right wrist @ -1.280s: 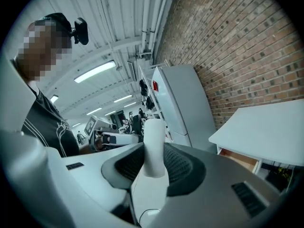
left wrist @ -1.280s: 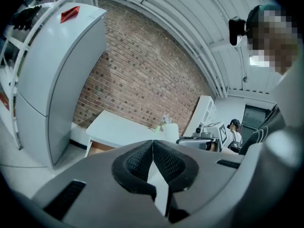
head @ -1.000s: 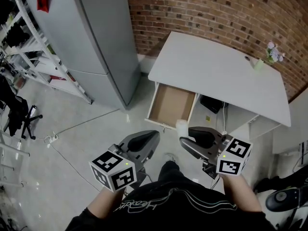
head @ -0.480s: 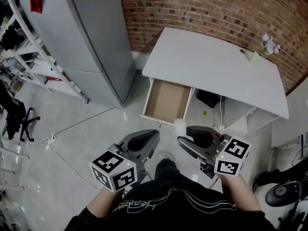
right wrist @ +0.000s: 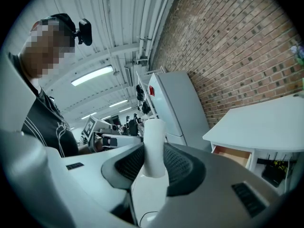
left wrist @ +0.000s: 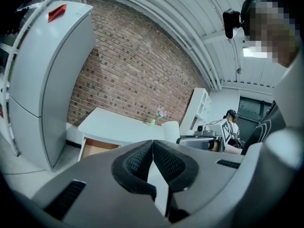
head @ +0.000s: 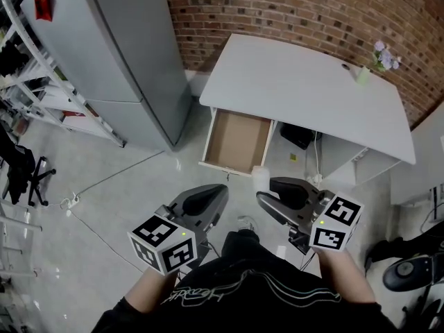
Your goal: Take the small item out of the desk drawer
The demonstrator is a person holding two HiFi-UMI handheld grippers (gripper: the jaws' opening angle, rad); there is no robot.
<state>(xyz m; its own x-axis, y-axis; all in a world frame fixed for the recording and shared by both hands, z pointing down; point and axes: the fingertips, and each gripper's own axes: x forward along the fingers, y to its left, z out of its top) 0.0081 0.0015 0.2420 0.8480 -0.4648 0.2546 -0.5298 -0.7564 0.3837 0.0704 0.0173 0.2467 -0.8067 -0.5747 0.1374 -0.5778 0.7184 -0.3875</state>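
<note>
My right gripper [right wrist: 155,158] clamps the white cylinder [right wrist: 154,129]; my left gripper [left wrist: 152,151] is closed on nothing. The drawer [head: 236,141] now lies farther off, open and bare: extraction looks done.

Seen from above, the person holds two grippers out in front of the body, side by side and near each other, both pointing forward. The left gripper [head: 218,191] has its jaws pressed together with nothing between them. The right gripper [head: 266,189], just beside it, has its jaws partly apart, clamped on a small white item [right wrist: 153,146] that stands upright between the pads. Behind each gripper's marker cube, the left forearm [head: 139,298] and right forearm [head: 341,277] reach back toward the body.
</note>
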